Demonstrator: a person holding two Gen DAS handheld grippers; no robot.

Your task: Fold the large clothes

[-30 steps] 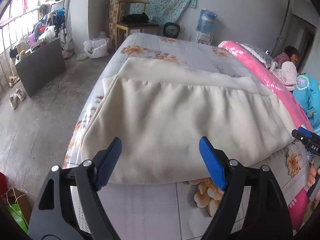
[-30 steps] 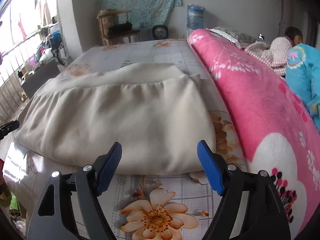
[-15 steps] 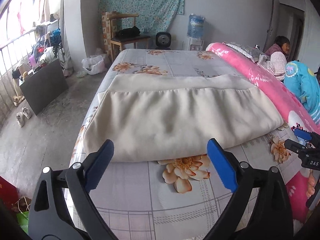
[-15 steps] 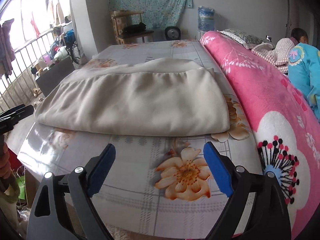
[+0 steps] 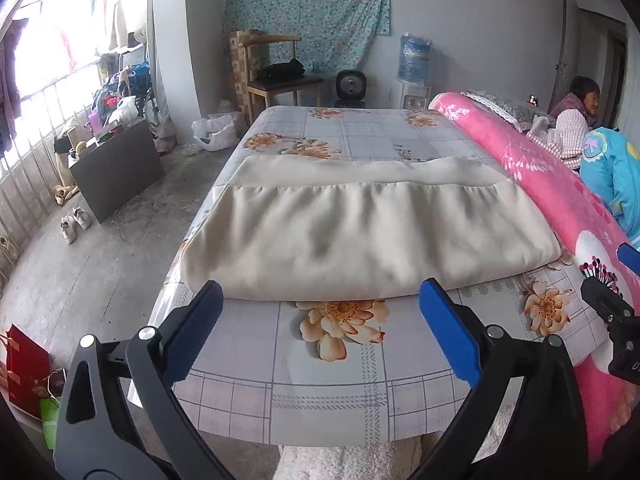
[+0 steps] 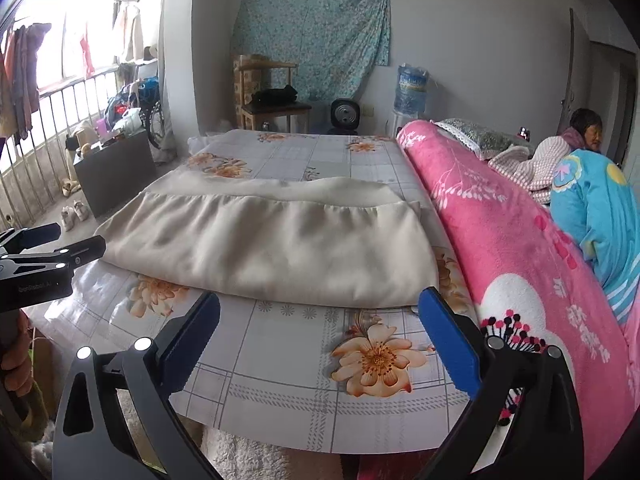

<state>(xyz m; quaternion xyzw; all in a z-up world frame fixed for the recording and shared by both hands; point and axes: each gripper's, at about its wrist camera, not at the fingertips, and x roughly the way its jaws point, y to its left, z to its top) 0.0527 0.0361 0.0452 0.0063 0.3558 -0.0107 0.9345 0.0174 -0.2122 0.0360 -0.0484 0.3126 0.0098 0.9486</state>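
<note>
A large cream garment [image 5: 360, 236] lies folded flat across the bed's floral sheet [image 5: 320, 384]; it also shows in the right wrist view [image 6: 272, 248]. My left gripper [image 5: 318, 320] is open and empty, held back from the garment's near edge, above the foot of the bed. My right gripper [image 6: 320, 324] is open and empty, also back from the near edge. Each gripper shows at the edge of the other's view, the right one [image 5: 616, 312] and the left one [image 6: 44, 256].
A rolled pink floral blanket [image 6: 520, 264] runs along the bed's right side, with a blue quilt [image 6: 600, 220] and a person [image 6: 586, 130] beyond. Left of the bed are bare floor, a dark box [image 5: 116, 168], shoes [image 5: 74, 222] and a railing. A chair [image 5: 280, 80] stands behind.
Both grippers have drawn back from the garment toward the foot of the bed. The garment lies still. Both grippers stay open.
</note>
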